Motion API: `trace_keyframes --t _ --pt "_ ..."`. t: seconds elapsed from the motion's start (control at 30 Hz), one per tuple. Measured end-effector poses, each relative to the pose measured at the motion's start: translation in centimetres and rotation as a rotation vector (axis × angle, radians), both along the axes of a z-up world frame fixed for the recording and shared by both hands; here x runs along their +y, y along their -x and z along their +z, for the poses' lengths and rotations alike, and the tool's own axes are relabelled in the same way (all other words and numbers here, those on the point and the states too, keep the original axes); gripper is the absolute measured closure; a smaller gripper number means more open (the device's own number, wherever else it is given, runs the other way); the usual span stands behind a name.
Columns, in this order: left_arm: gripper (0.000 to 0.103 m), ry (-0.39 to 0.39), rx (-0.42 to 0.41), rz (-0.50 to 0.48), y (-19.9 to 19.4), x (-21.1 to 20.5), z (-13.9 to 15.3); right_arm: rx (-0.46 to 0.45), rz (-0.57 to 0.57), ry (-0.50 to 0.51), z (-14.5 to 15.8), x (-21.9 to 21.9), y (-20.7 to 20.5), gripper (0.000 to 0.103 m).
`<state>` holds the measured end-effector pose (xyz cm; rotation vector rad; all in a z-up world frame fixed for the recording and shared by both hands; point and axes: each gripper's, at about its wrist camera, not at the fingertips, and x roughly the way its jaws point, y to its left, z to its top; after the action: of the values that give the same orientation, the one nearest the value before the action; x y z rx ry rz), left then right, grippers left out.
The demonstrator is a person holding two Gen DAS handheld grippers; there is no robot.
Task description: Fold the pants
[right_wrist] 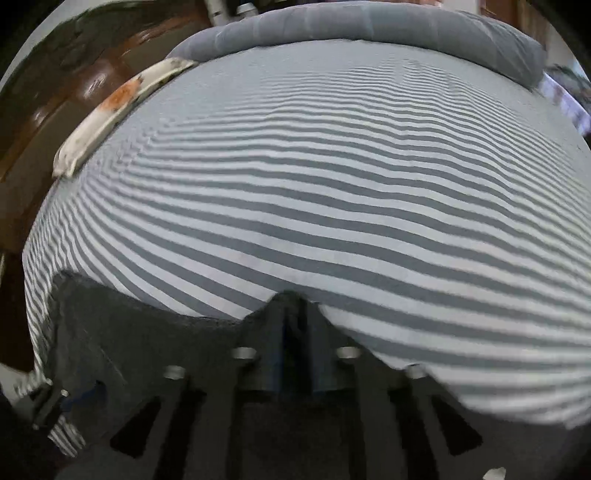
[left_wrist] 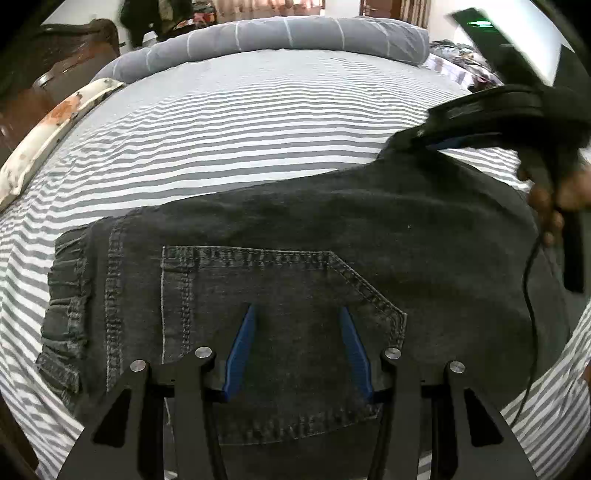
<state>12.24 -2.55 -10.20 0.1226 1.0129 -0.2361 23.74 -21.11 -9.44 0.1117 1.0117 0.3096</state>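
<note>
Left wrist view: dark grey jeans (left_wrist: pixel 295 236) lie on a bed covered by a grey-and-white striped sheet (left_wrist: pixel 229 122), waistband at the left, back pocket (left_wrist: pixel 280 332) facing up. The left gripper (left_wrist: pixel 297 314) hovers over that pocket, its blue-padded jaws spread apart and pinching nothing. At upper right the right gripper (left_wrist: pixel 436 138), held in a person's hand (left_wrist: pixel 557 199), sits at the far corner of the cloth, lifting it into a small peak. A rolled grey blanket (left_wrist: pixel 280 33) lies across the far end of the bed. Right wrist view: the picture is blurred. The right gripper (right_wrist: pixel 295 317) points at the peaked edge of the jeans (right_wrist: pixel 147 332), which rises between its jaws; the jaws stand slightly apart, and whether the pads press the cloth cannot be told. Striped sheet (right_wrist: pixel 332 184) fills the rest. Judging by the compact shape, the jeans seem already folded at least once, and this corner looks about to be released; any final fold and smoothing remain.
</note>
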Motion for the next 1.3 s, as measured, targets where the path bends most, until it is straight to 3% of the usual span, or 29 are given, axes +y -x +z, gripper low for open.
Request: trace_keyframes --t 0.17,0.4,0.63,0.9,1.07,1.3 --pt "0.054 0.007 0.008 0.004 0.9 0.1 0.5 -0.013 -0.053 -0.134 0.7 -2.2 5.7 0.065" --pt "0.053 -0.060 -0.010 -0.011 2.6 -0.4 0.1 0.068 -0.168 -0.209 -3.0 -6.8 12.2 0.065" --pt "0.053 -0.081 0.013 0.005 3.6 -2.0 0.6 0.029 -0.371 -0.276 -3.8 -16.5 17.1 0.065" --pt "0.053 -0.123 0.016 -0.183 5.6 -10.8 -0.2 -0.011 -0.604 -0.324 -4.5 -30.7 23.3 0.065" --pt "0.053 -0.129 -0.003 -0.244 6.1 -15.5 -0.2 -0.071 -0.724 -0.316 -4.0 -39.0 26.9 0.063" --pt "0.053 -0.098 0.002 -0.372 7.5 -22.2 0.5 -0.100 -0.733 -0.424 -5.3 -43.7 28.7 0.062"
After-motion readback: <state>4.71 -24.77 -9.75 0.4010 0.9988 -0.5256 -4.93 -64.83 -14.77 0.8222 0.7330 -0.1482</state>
